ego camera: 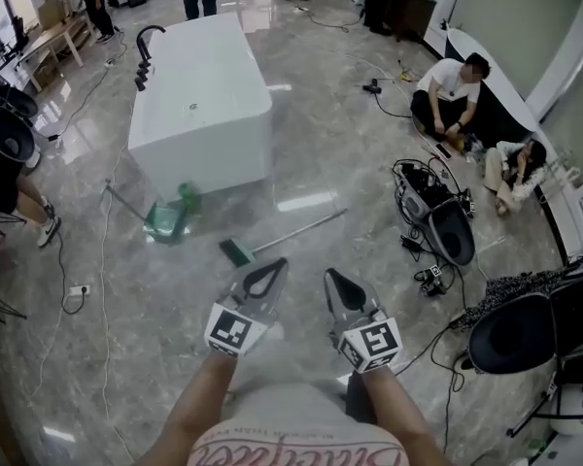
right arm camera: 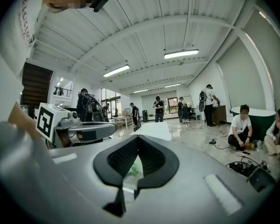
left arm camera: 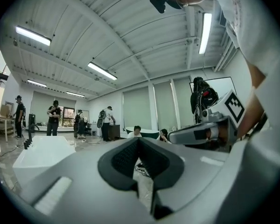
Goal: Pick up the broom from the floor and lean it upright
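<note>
The broom (ego camera: 272, 241) lies flat on the grey marble floor, its green head (ego camera: 238, 252) nearest me and its metal handle (ego camera: 311, 226) running up to the right. My left gripper (ego camera: 270, 266) hovers just short of the green head, shut with nothing in it. My right gripper (ego camera: 332, 278) is beside it, a little right of the handle, also shut and empty. In the left gripper view, the left gripper (left arm camera: 139, 140) has its jaws together. The right gripper (right arm camera: 137, 138) looks the same in its own view. The broom is hidden in both gripper views.
A white bathtub (ego camera: 199, 95) stands beyond the broom, with a green dustpan (ego camera: 165, 219) at its near corner. Two people sit on the floor at the right (ego camera: 452, 90). Black studio lamps (ego camera: 452, 231) and cables crowd the right side. A power strip (ego camera: 78, 289) lies at the left.
</note>
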{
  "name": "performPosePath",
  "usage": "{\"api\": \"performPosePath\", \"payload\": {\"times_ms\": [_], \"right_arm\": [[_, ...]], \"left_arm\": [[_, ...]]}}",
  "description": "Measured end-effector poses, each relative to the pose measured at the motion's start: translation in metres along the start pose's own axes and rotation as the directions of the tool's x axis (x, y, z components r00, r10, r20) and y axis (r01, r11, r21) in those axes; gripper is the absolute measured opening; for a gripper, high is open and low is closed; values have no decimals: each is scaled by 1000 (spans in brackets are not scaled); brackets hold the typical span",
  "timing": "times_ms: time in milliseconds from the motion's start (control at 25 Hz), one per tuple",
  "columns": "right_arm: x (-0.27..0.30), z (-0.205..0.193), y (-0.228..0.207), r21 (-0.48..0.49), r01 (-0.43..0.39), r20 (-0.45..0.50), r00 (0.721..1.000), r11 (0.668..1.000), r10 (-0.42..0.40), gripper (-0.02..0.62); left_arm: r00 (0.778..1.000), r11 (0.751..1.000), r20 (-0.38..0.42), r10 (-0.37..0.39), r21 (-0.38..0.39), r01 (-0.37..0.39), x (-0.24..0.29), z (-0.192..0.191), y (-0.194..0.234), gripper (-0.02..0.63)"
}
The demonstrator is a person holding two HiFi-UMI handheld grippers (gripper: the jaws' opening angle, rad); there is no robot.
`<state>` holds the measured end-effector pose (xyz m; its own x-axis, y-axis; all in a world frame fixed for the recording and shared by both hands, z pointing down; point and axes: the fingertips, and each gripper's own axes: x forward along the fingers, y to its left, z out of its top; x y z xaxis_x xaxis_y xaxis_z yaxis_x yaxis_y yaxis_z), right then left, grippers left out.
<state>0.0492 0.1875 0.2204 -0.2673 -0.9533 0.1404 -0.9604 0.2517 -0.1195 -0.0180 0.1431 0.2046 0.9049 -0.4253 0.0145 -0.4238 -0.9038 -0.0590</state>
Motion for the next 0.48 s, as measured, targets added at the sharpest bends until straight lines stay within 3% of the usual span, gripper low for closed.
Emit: {"api": "performPosePath", "payload": {"times_ms": [160,480], "right_arm": [[35,2,-14,-4,4,-15,1000,1000,-4,2],[87,-12,-81,41,34,-95,995,999,-30,2]], "left_arm": [[1000,1000,-5,-13,2,13,26,-9,40,-6],[996,996,-87,-30,-88,23,89,-46,77,-6]]}}
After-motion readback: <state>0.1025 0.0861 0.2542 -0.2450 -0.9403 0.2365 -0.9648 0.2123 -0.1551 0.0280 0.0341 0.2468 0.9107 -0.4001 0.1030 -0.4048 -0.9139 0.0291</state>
